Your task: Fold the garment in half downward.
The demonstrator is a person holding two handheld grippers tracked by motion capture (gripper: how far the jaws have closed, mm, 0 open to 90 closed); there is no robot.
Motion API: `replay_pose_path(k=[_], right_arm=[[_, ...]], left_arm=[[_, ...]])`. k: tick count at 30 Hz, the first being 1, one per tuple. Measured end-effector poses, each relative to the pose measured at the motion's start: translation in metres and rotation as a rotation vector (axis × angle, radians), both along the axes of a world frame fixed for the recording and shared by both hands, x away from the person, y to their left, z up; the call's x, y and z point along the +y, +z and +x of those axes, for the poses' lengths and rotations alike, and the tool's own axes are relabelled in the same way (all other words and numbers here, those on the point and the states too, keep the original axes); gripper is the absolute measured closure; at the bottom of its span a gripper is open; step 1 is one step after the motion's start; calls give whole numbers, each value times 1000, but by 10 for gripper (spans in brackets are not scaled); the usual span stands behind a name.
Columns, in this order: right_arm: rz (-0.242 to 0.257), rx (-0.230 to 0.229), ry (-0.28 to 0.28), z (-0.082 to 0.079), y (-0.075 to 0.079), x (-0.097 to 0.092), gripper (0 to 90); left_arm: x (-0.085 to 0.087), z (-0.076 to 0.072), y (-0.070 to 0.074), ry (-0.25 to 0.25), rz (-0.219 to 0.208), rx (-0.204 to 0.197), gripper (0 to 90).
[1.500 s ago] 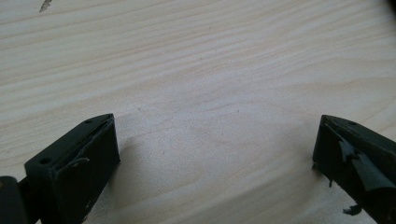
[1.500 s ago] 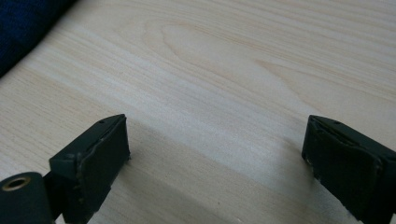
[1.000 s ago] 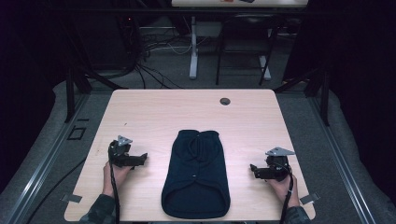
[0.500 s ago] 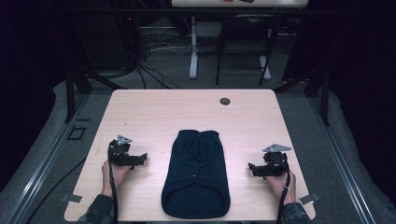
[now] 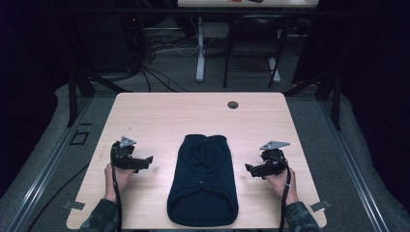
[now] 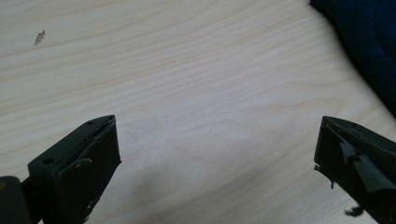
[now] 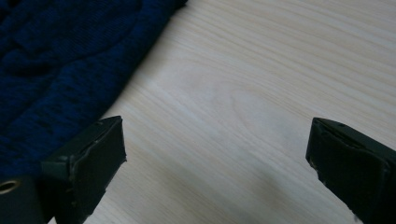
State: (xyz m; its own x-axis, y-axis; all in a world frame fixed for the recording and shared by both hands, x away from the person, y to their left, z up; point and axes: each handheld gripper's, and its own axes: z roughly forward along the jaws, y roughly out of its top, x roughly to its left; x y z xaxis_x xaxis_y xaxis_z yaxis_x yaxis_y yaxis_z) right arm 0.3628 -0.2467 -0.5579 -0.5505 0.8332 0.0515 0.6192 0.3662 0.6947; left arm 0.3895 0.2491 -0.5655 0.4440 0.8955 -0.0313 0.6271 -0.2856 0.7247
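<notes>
— While the dark knitted garment (image 5: 203,181) lies flat mid-table, where do you grab?
— It's soft and floppy, probably light — pinch an edge or hem. Your left gripper (image 5: 140,163) and right gripper (image 5: 254,169) flank it, jaws spread, holding nothing.
— Room?
— Bare table (image 5: 164,113) beyond; mind the near edge.

Table (image 5: 159,116) was evenly lit from above; surrounding room stayed dim, nearly black. Gripper views ran soft, slightly blurred, with faint shadows pooled on wood beneath jaws.
</notes>
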Motion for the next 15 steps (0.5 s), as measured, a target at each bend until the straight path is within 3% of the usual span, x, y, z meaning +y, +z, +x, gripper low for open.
replay_pose_path(k=[9, 15], right_arm=[[15, 7, 49, 15, 17, 18, 51], [37, 31, 92, 33, 25, 32, 58]], left_arm=[[-14, 15, 11, -35, -13, 12, 3], [-28, 27, 19, -62, 8, 20, 3]])
